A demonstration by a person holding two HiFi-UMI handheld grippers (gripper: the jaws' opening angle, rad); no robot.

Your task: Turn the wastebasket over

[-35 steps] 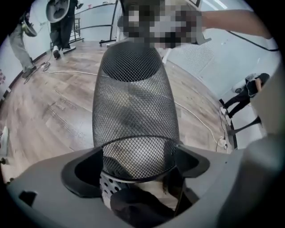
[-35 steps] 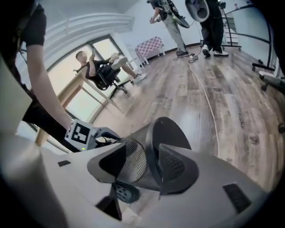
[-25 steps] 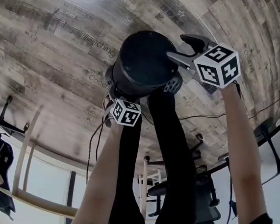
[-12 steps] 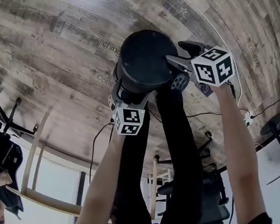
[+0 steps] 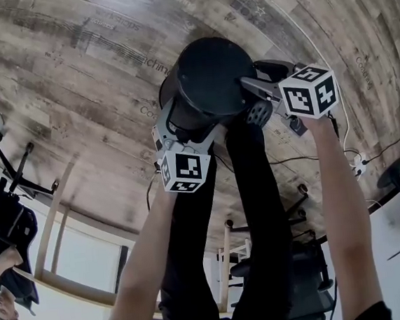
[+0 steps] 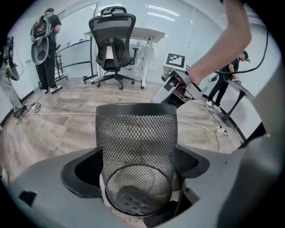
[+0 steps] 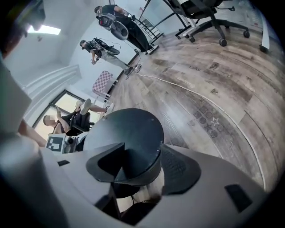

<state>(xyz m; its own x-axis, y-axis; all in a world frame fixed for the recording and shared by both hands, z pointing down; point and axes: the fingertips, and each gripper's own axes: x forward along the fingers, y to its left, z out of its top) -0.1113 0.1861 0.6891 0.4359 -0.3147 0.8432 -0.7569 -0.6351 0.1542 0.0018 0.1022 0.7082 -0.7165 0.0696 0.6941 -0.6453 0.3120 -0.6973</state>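
A black mesh wastebasket [image 5: 213, 73] hangs above the wood floor with its solid bottom facing up at the head camera. My left gripper [image 5: 176, 126] grips it low on the near-left side; in the left gripper view the mesh wall [image 6: 136, 142] fills the gap between the jaws. My right gripper [image 5: 254, 98] is at the basket's bottom end, one finger [image 5: 249, 84] lying across the solid disc. In the right gripper view the disc [image 7: 129, 133] sits between the jaws, which have just been closing on its edge. The basket's inside looks empty.
A black office chair [image 6: 113, 44] and a white desk [image 6: 147, 33] stand beyond the basket. A white cable [image 7: 191, 93] runs across the floor. People stand at the room's edges [image 6: 44, 40]. My own legs [image 5: 250, 207] and another chair [image 5: 296, 280] are below.
The left gripper has risen toward the head camera and the basket has come up with it, its solid bottom turning more squarely upward. The right gripper has shifted only slightly.
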